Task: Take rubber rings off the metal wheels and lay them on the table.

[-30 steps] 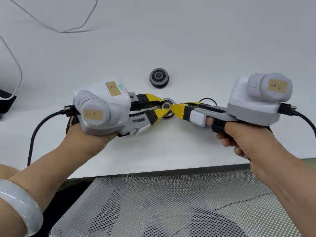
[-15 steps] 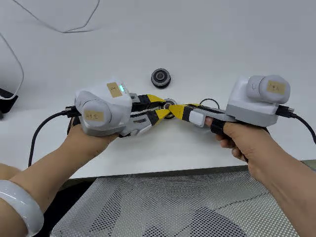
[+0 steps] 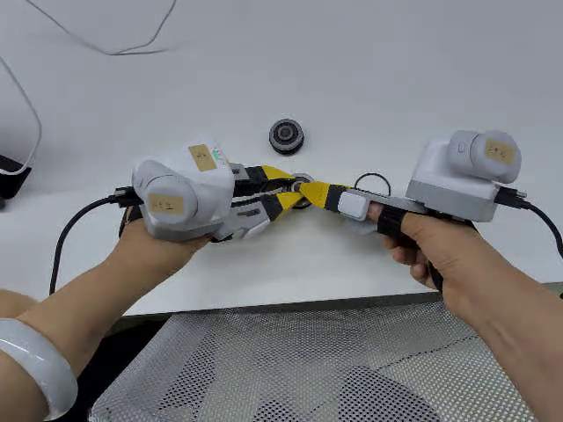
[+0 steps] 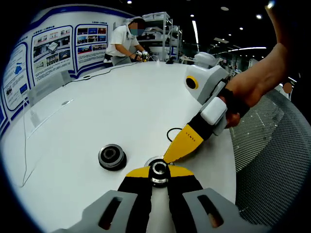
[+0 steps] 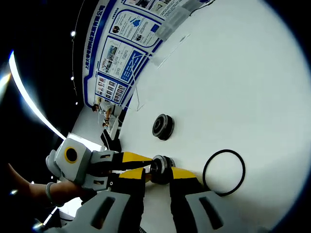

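Two metal wheels: the held wheel (image 3: pixel 301 188) and, beyond it on the surface (image 3: pixel 422 79), a second wheel (image 3: pixel 286 136). One loose rubber ring (image 3: pixel 373 184) lies just right of the held wheel. Two tools: the left hand-held gripper (image 3: pixel 287 189) and the right hand-held gripper (image 3: pixel 310 190).

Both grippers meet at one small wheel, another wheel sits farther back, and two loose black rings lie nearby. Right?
Only one loose black ring lies nearby, not two; the right gripper view shows it. The left gripper and right gripper do meet at one small wheel, with another wheel farther back.
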Available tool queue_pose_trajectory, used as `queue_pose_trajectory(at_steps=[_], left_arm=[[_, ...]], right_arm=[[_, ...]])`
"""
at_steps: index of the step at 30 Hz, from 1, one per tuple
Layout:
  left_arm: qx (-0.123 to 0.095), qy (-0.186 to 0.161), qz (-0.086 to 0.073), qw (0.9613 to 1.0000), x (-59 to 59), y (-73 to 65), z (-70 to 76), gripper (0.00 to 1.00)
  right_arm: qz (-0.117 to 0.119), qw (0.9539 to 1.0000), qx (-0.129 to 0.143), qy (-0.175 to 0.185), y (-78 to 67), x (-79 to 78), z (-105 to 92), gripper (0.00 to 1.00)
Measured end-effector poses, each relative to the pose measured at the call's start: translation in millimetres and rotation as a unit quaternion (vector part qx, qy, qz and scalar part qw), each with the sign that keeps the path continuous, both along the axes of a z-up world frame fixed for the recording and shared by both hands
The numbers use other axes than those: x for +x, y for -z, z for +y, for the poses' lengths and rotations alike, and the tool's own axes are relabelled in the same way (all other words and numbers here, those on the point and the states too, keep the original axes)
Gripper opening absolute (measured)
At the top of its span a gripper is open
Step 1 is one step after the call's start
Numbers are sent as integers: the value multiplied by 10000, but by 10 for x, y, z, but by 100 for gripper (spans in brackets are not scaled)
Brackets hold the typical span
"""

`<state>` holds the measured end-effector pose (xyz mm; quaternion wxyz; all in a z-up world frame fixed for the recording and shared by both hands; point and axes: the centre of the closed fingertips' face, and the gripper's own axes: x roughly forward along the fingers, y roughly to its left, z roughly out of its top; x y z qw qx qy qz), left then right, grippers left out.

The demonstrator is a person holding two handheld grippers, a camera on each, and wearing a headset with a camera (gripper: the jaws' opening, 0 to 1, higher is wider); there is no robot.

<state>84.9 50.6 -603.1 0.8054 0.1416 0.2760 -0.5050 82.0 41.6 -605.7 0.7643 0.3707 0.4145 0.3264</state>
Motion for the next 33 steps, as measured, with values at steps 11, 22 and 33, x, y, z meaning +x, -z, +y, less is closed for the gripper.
queue_pose_trajectory(at_steps=[11,22,33], left_arm=[[41,25,-13,10000,-1,2,1,12],[11,21,-10,10000,-1,-1,2,12],[-3,18,-1,10000,0,-5,3,12]], right_arm=[[89,9998,151,123,-18,4,-50,17],[-133,9998,-155,-2,21,23,-82,3],[-225,9991,-328,-114,29,33,-74,3]])
